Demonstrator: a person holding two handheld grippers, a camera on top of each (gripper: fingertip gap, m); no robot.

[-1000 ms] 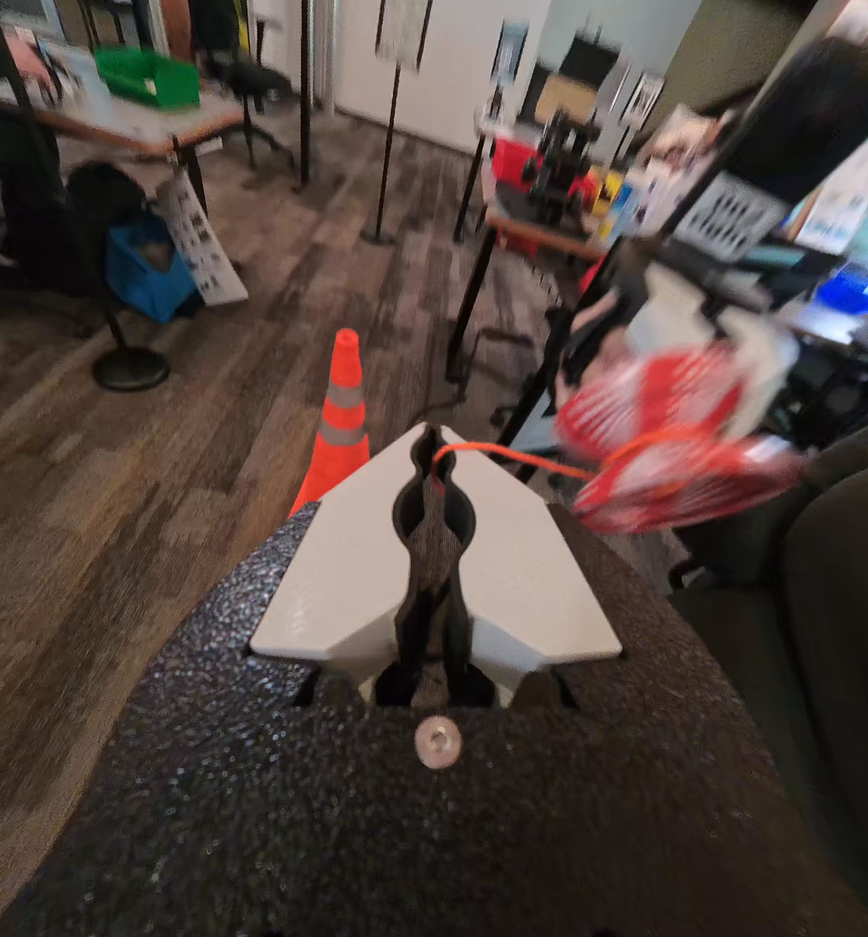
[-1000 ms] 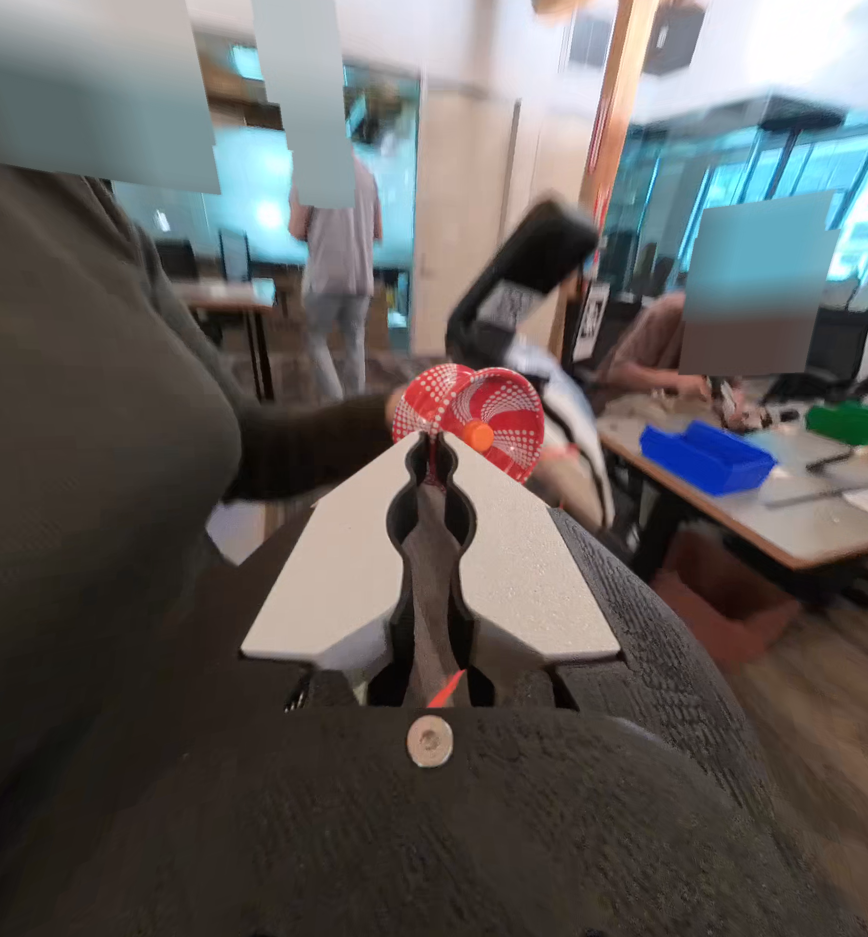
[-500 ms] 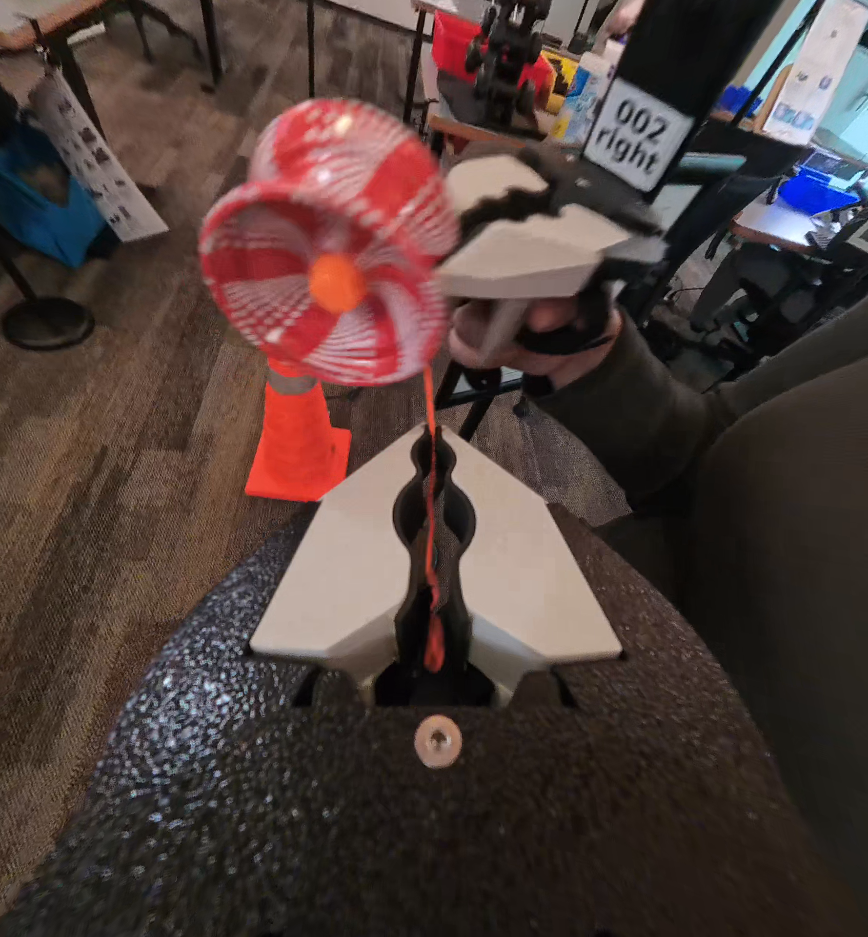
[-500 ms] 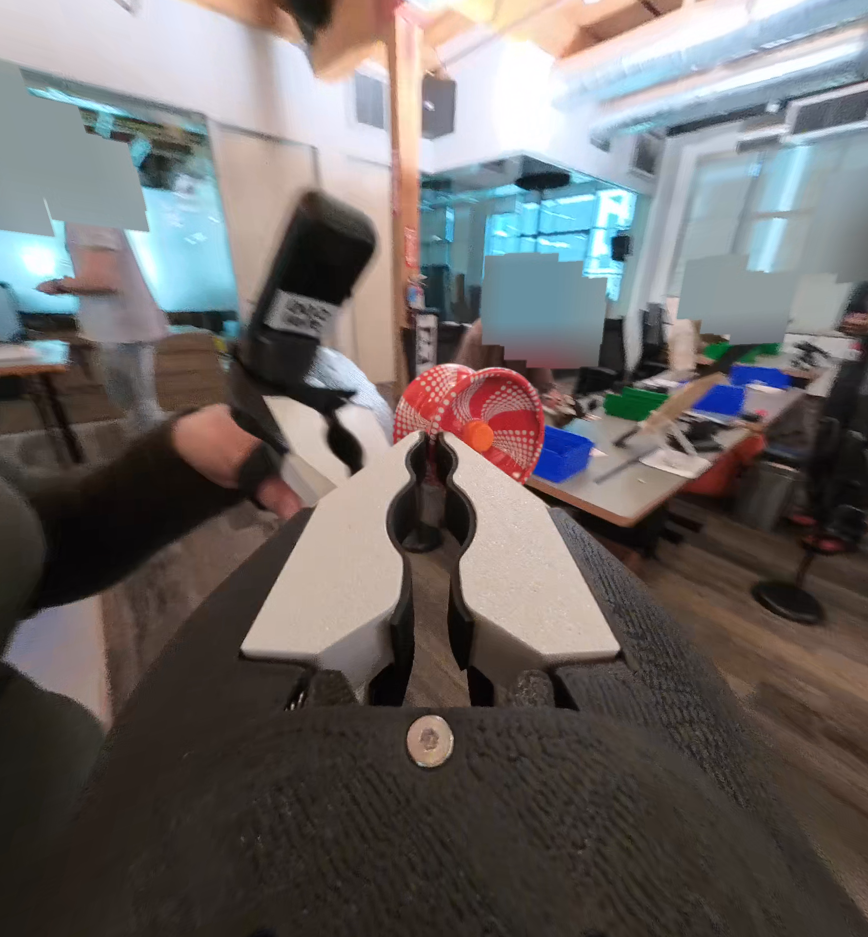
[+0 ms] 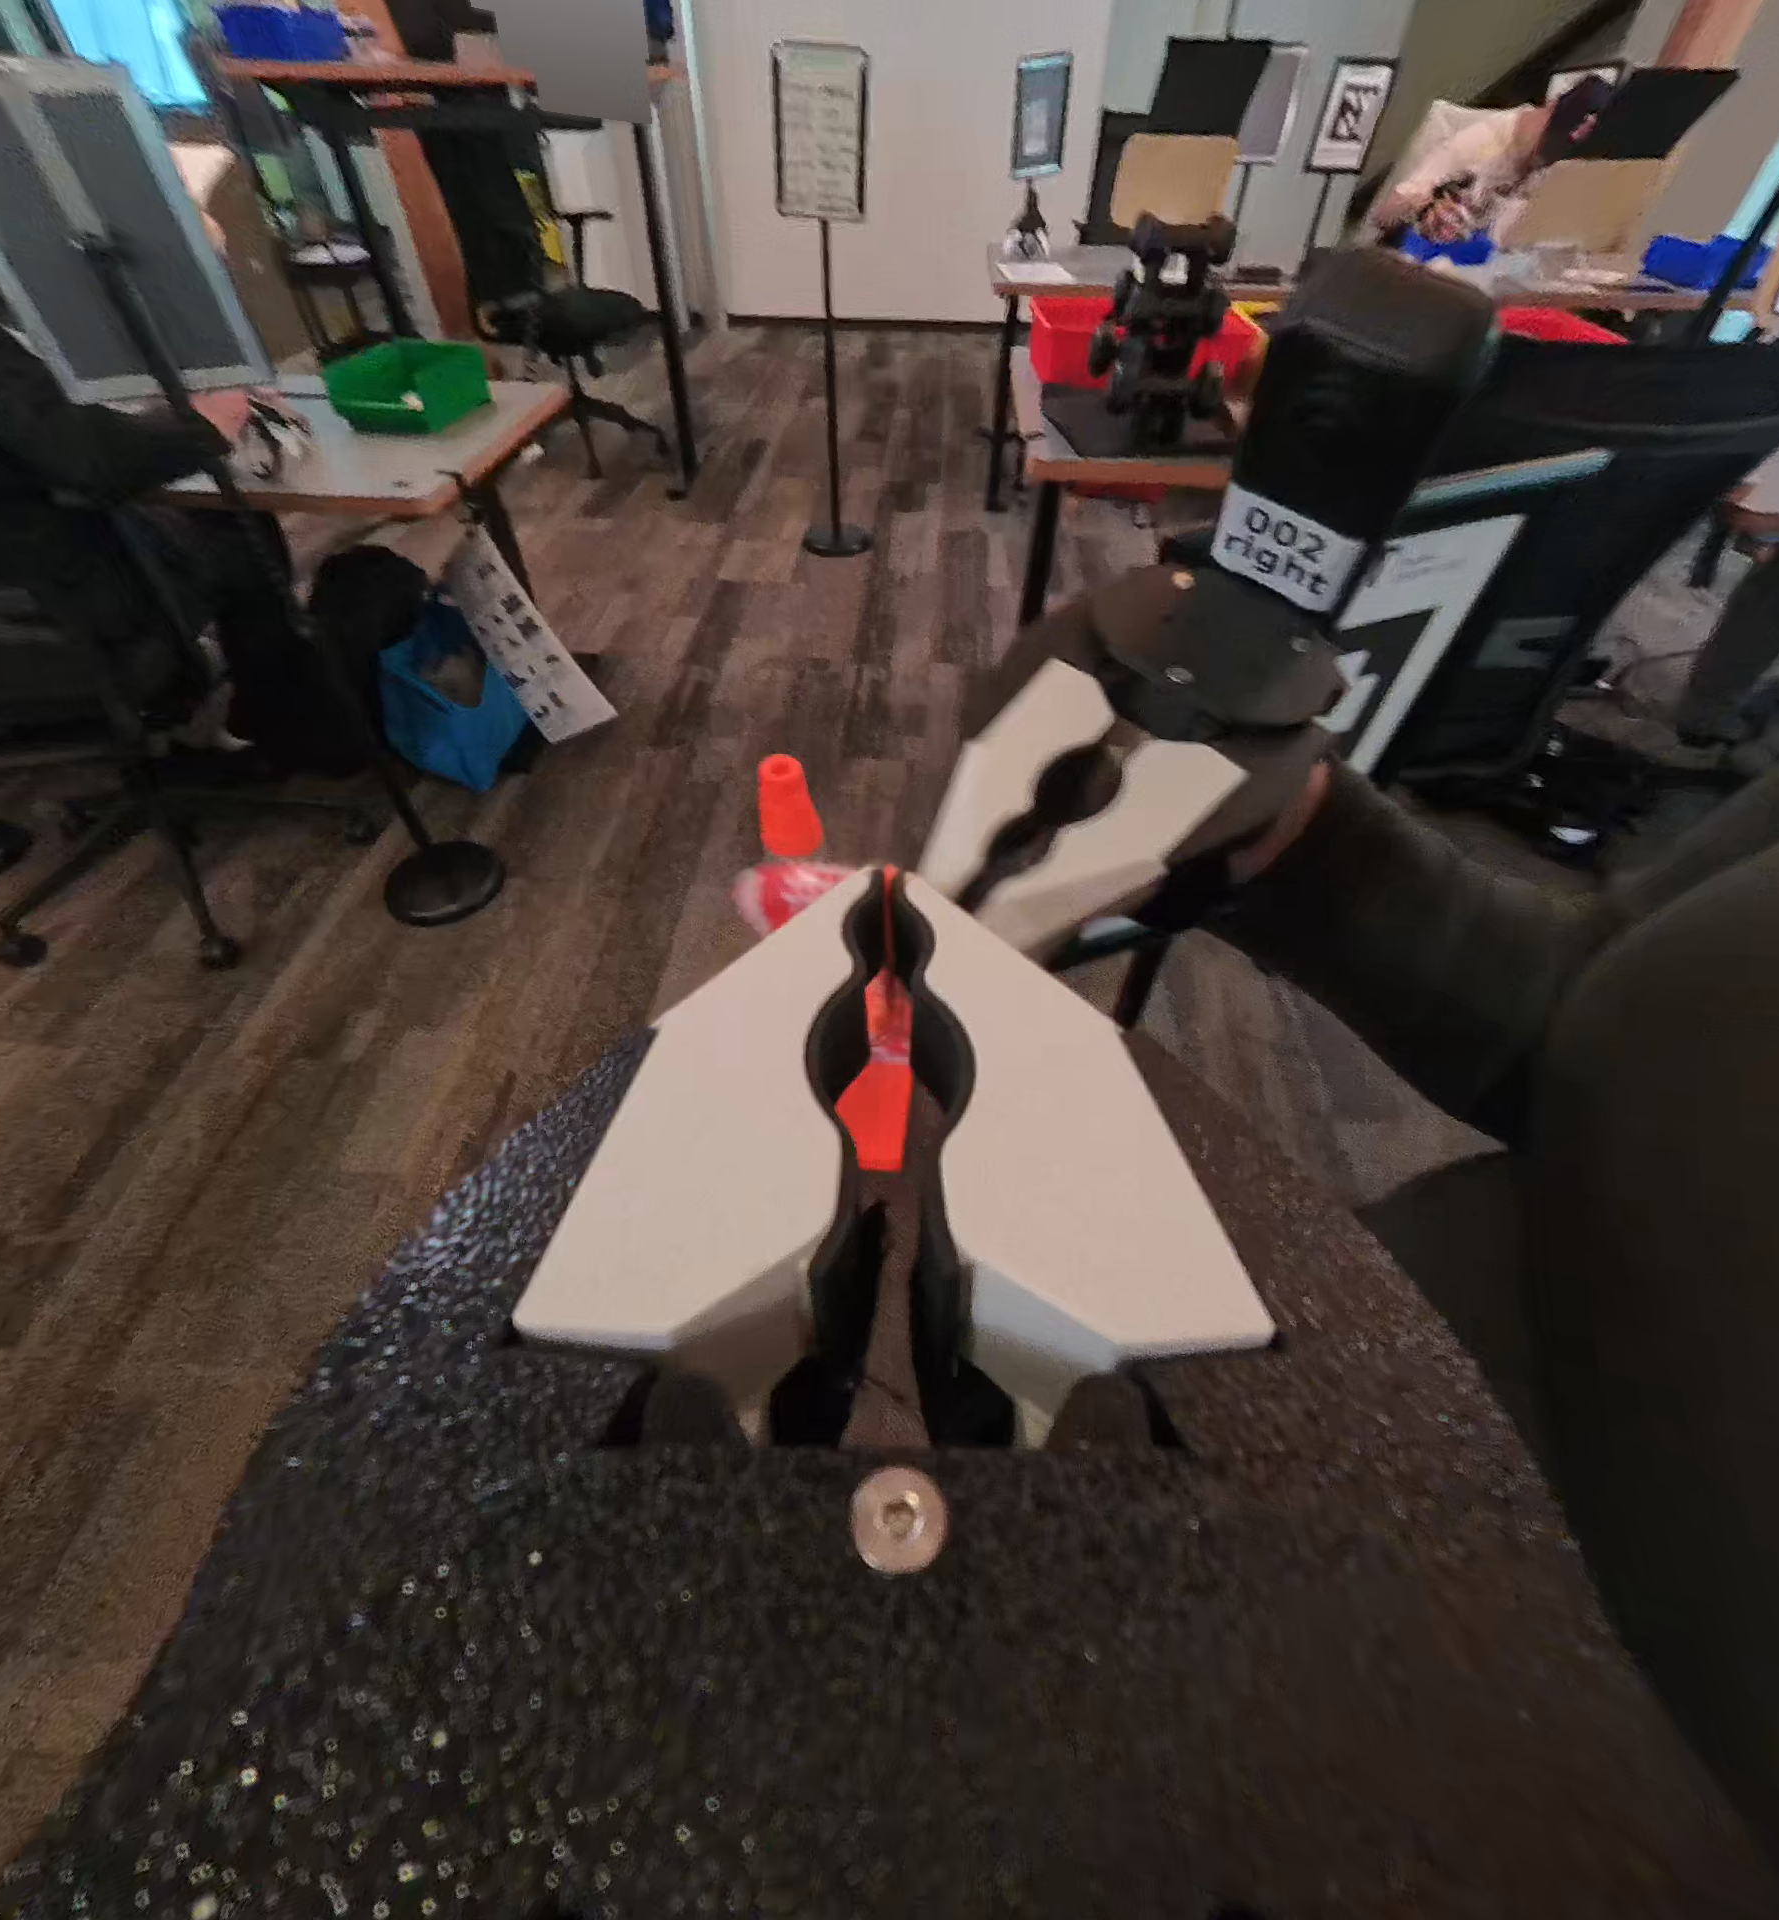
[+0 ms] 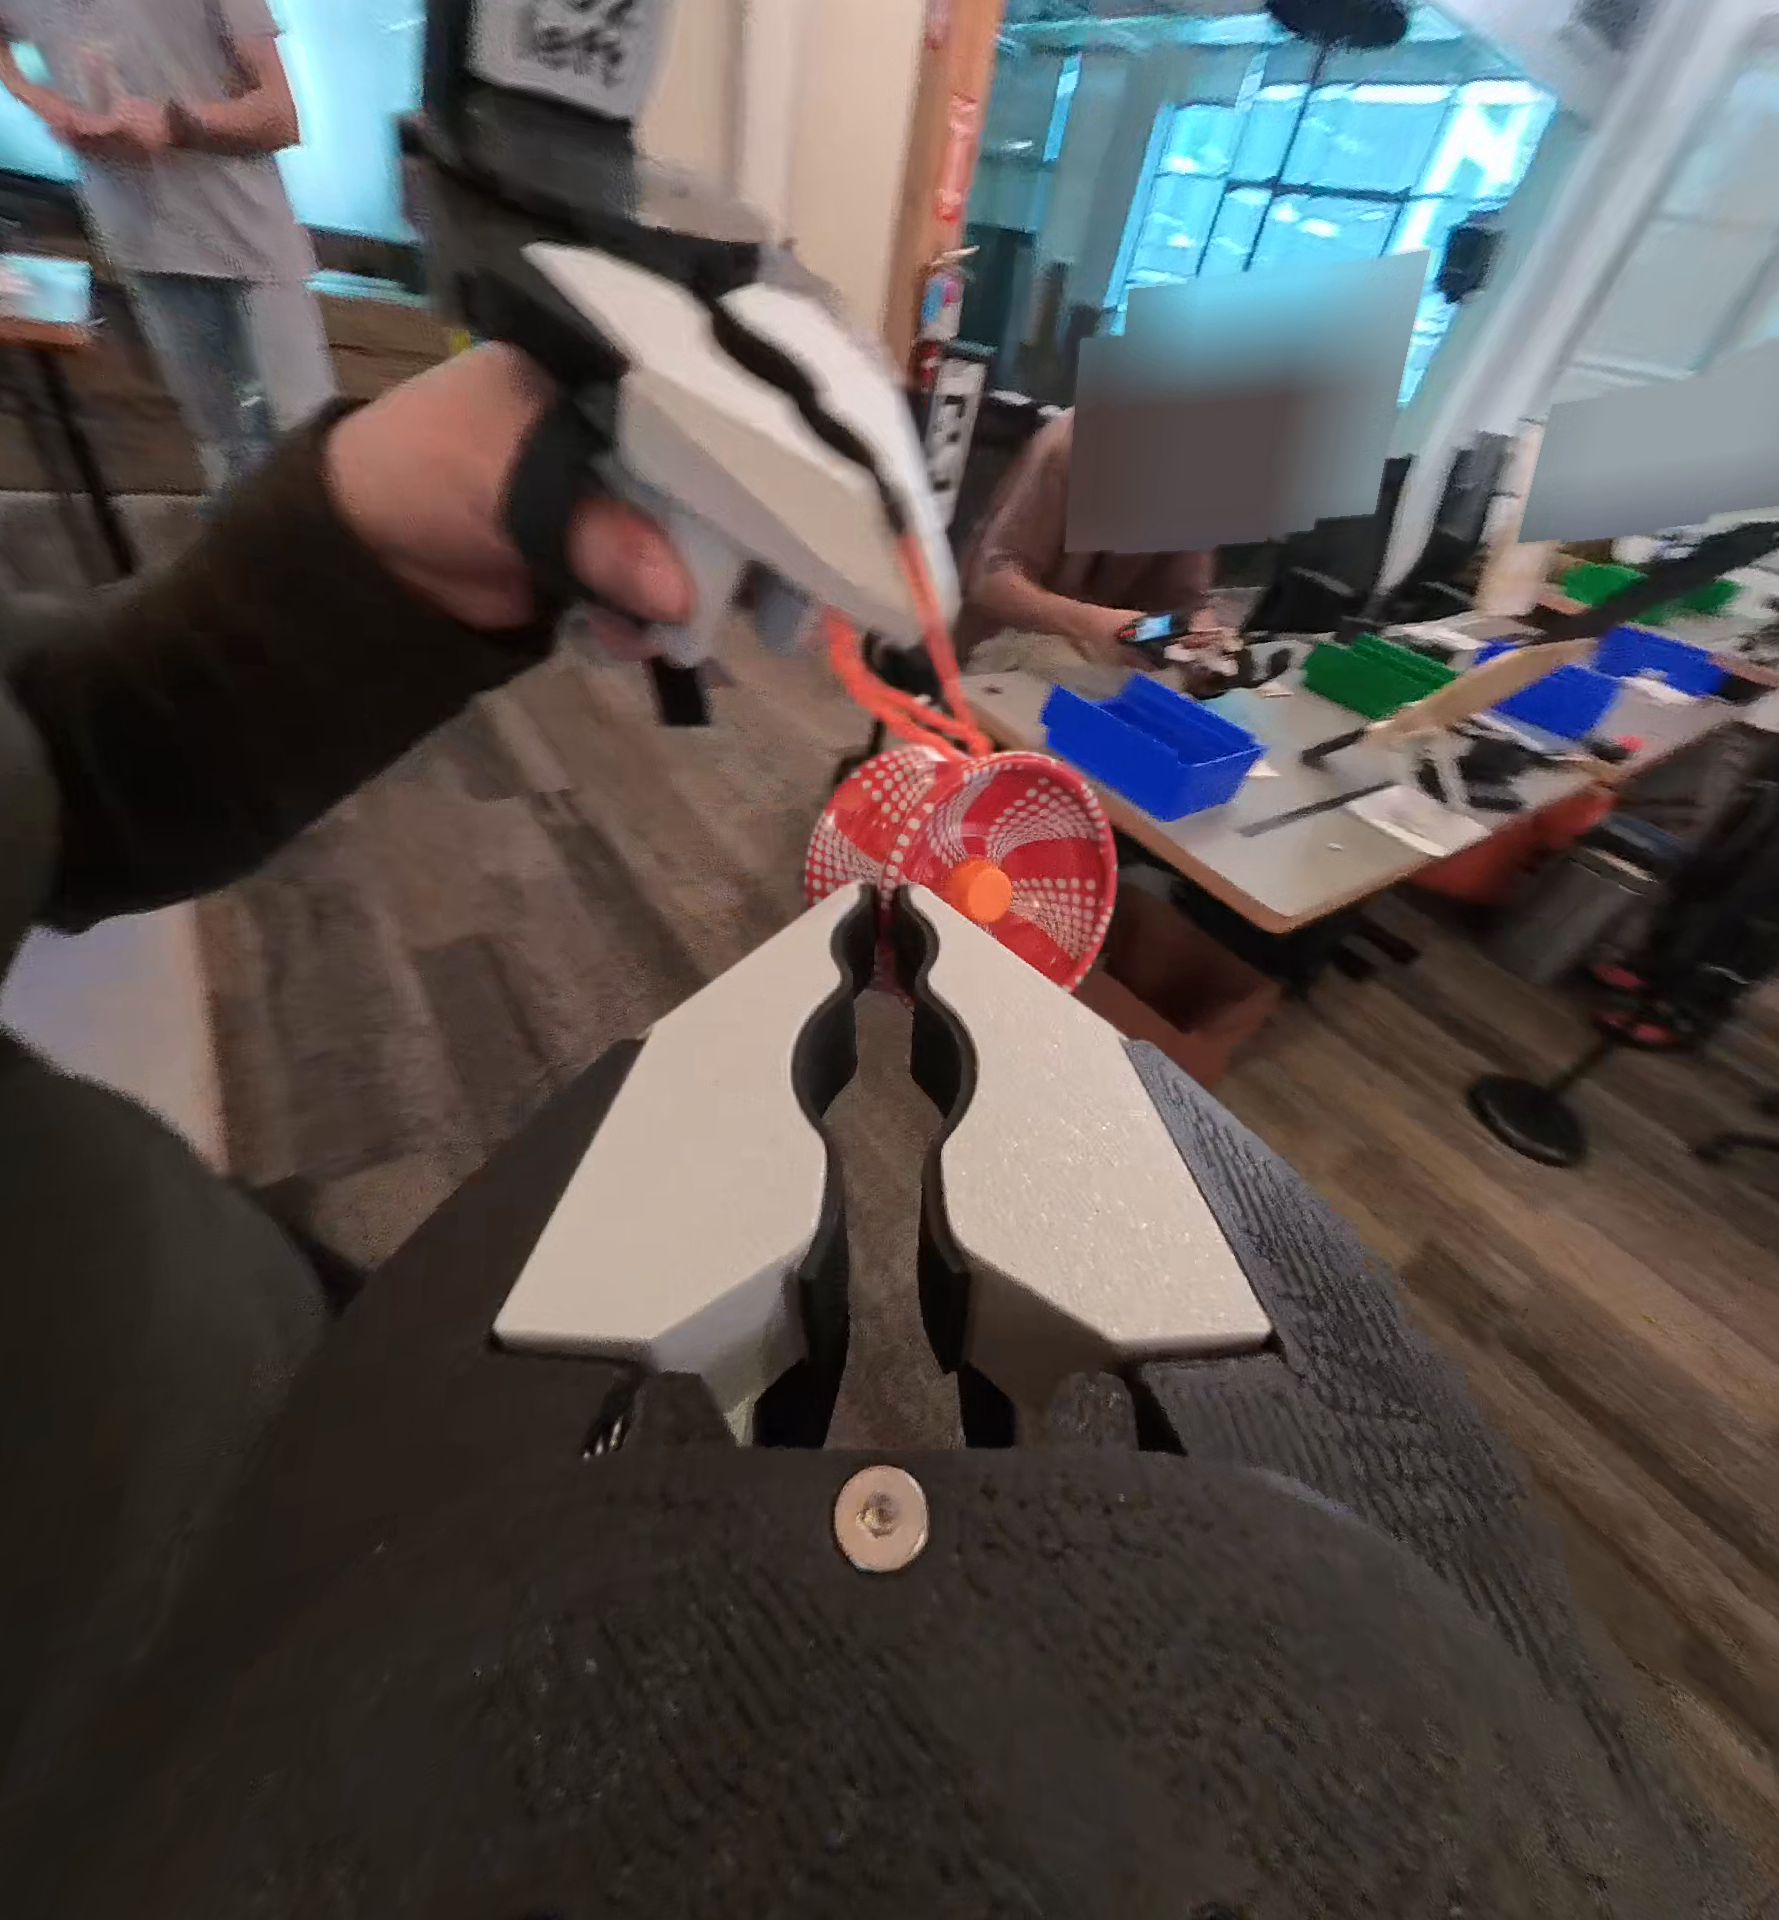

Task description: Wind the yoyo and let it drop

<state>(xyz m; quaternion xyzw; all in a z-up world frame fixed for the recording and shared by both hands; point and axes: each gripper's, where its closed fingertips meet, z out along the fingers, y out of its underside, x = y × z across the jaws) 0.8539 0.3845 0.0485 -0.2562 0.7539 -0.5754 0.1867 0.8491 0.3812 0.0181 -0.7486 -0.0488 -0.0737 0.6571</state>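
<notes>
Red-and-white yoyo [image 6: 958,873]: rim clenched by right gripper [image 6: 883,906], steadied for winding. Orange string [image 6: 926,665]: pinched taut in left gripper [image 5: 890,883].

White rectangular label [image 5: 1274,551], legible black print, on the black body of the right gripper [image 5: 978,891]. White paper sign [image 5: 819,130] on a black floor stand: print too small to read. White wall poster [image 6: 552,42]: bold black lettering, cropped.

Each gripper [image 5: 890,883] has pale grey wedge fingers with wavy black-lined inner edges on a black textured body (one silver screw centred). The person's sleeve [image 6: 241,644] is dark, and the right gripper [image 5: 978,862] carries a white label.
</notes>
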